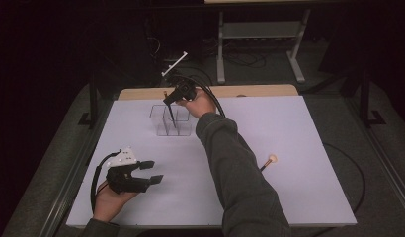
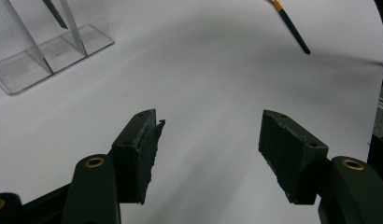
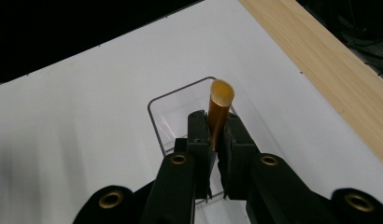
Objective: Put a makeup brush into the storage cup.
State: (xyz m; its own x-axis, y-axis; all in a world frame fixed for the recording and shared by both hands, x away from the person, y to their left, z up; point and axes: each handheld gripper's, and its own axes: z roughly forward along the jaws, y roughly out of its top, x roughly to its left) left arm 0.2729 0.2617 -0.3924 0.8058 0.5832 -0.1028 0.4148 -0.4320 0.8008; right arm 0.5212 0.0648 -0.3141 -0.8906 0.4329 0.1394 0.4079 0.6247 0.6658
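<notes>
My right gripper (image 1: 168, 100) is at the back of the table, above a clear plastic holder with compartments (image 1: 161, 123). It is shut on a thin brush (image 1: 171, 117) that stands nearly upright, its dark pointed end down inside the holder. In the right gripper view the jaws (image 3: 215, 125) pinch the brush's gold end (image 3: 221, 105) over the holder's rim (image 3: 154, 116). My left gripper (image 1: 152, 172) rests low at the front left, open with nothing between its jaws (image 2: 208, 135). The holder (image 2: 21, 70) lies ahead of it to the left.
A second brush (image 1: 268, 162) with a round pale head and dark handle lies on the white table top (image 1: 289, 128) at the right; its handle (image 2: 292, 29) also appears in the left gripper view. A wooden strip (image 1: 260, 90) runs along the table's far edge.
</notes>
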